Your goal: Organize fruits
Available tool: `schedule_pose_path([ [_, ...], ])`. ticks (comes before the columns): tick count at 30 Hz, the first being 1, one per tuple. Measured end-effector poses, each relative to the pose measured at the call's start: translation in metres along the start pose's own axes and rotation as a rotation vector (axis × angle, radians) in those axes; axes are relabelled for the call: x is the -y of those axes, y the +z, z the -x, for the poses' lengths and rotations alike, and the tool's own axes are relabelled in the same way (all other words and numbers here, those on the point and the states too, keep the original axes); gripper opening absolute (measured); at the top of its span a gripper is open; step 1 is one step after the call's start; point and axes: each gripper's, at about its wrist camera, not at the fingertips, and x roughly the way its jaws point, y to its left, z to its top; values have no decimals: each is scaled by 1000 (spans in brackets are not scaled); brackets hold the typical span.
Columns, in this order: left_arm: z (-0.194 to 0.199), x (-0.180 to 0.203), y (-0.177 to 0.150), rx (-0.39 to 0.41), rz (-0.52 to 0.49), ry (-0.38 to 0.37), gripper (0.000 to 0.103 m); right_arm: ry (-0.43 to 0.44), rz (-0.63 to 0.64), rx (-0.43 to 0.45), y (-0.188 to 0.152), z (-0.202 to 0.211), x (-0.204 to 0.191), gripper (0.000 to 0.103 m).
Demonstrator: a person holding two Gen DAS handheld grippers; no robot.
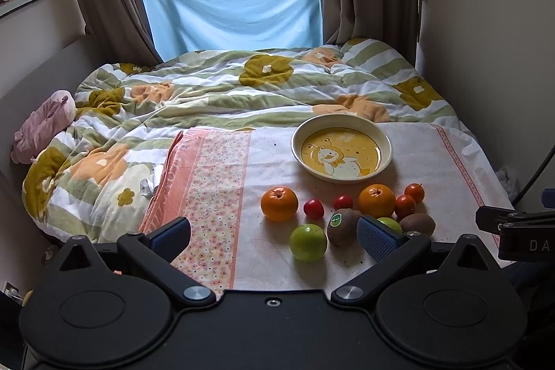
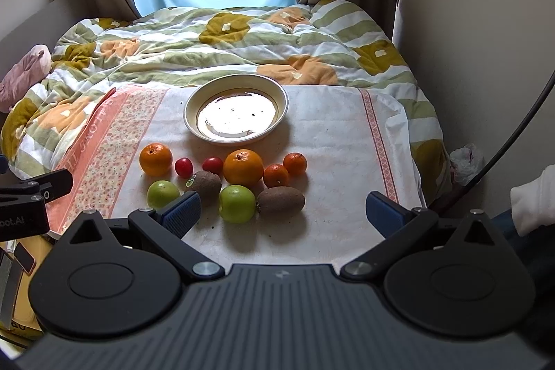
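A cream plate (image 1: 380, 136) (image 2: 194, 123) with a yellow duck picture lies on a white cloth (image 1: 277, 155) (image 2: 340, 134), nothing in it. In front of it sit two oranges (image 1: 279, 203) (image 2: 242, 166), two small mandarins (image 2: 295, 163), two red cherry tomatoes (image 1: 313, 208) (image 2: 183, 167), two green apples (image 1: 308, 241) (image 2: 237, 203) and two kiwis (image 1: 341, 226) (image 2: 280, 200). My left gripper (image 1: 274, 236) is open, held just short of the fruit, empty. My right gripper (image 2: 282, 210) is open too, hovering before the apples and kiwis.
The cloth lies on a bed with a flowered duvet (image 1: 242, 85). A pink plush toy (image 1: 45, 123) rests at the left. Curtains and a blue sheet (image 1: 236, 9) hang behind. A wall (image 2: 485, 23) runs along the right. A white sleeve (image 2: 534, 200) shows at right.
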Motion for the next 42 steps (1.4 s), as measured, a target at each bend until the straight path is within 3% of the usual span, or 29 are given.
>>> schedule_pose_path([
  [42, 0, 0, 1, 0, 2, -6, 103, 8, 1, -9, 1, -3, -1, 103],
])
